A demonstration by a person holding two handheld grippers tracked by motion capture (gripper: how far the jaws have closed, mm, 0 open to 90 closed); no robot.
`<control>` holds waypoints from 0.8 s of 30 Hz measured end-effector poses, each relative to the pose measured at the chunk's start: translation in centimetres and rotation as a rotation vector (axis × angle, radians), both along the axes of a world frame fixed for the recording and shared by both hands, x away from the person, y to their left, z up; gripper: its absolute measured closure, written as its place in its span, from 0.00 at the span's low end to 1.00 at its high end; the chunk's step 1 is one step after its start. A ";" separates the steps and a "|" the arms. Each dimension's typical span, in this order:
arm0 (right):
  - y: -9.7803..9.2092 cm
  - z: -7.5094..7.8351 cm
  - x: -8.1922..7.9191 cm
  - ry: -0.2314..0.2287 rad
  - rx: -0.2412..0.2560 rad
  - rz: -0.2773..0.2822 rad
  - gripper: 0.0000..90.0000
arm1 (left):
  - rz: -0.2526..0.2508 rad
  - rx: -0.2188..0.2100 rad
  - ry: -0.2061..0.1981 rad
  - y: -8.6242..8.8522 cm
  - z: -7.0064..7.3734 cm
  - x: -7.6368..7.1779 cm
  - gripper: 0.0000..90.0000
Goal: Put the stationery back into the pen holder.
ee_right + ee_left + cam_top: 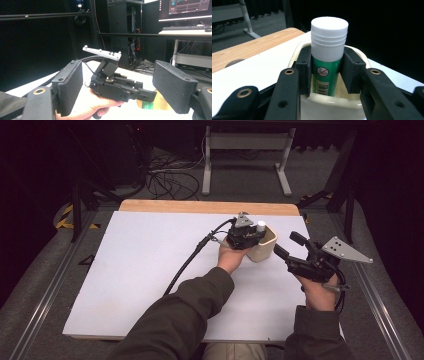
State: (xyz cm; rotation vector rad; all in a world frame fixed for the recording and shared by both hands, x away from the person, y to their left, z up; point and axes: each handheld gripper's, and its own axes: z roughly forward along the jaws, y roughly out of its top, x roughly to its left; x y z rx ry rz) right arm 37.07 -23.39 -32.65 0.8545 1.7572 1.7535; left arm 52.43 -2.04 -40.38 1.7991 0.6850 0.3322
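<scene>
A green glue stick with a white cap [329,42] stands upright in a cream cup [332,106]. My left gripper [329,72] is shut on the stick's green body just below the cap, its jaws reaching down into the cup. In the high view the left gripper [245,237] sits at the cup [265,249] on the right half of the white board, with the white cap [261,225] sticking up. My right gripper [290,246] hovers just right of the cup, open and holding nothing. Its wide-apart pads [71,85] frame the left gripper [117,87] and the cup [162,102].
The white board [150,270] covers a wooden tabletop whose far edge [200,206] is bare. A black cable [190,260] trails from the left gripper across the board. Metal rails run along both sides of the table, and a desk frame [245,150] stands beyond it.
</scene>
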 end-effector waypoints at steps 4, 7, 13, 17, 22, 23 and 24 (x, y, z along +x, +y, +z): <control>0.0 0.0 0.0 0.000 0.000 0.001 0.28 | 0.000 -0.002 0.000 0.0 0.0 0.0 0.71; 0.0 0.0 0.0 0.000 0.000 0.001 0.28 | 0.000 -0.004 -0.001 0.0 0.0 0.0 0.70; 0.1 0.0 0.0 0.004 0.004 0.001 0.28 | -0.016 -0.007 -0.008 -0.1 0.0 -0.1 0.74; 0.1 0.0 0.0 0.003 0.004 0.003 0.28 | -0.010 -0.008 -0.007 -0.1 0.1 0.0 0.74; 0.1 0.0 0.0 0.004 0.003 0.001 0.28 | -0.008 -0.016 -0.008 0.1 0.3 0.0 0.72; 0.1 0.0 0.0 0.004 0.003 0.001 0.28 | -0.008 -0.020 -0.009 0.1 0.4 0.0 0.71; 0.1 0.0 0.0 0.005 0.003 0.002 0.28 | -0.008 -0.024 -0.009 0.1 0.4 0.0 0.71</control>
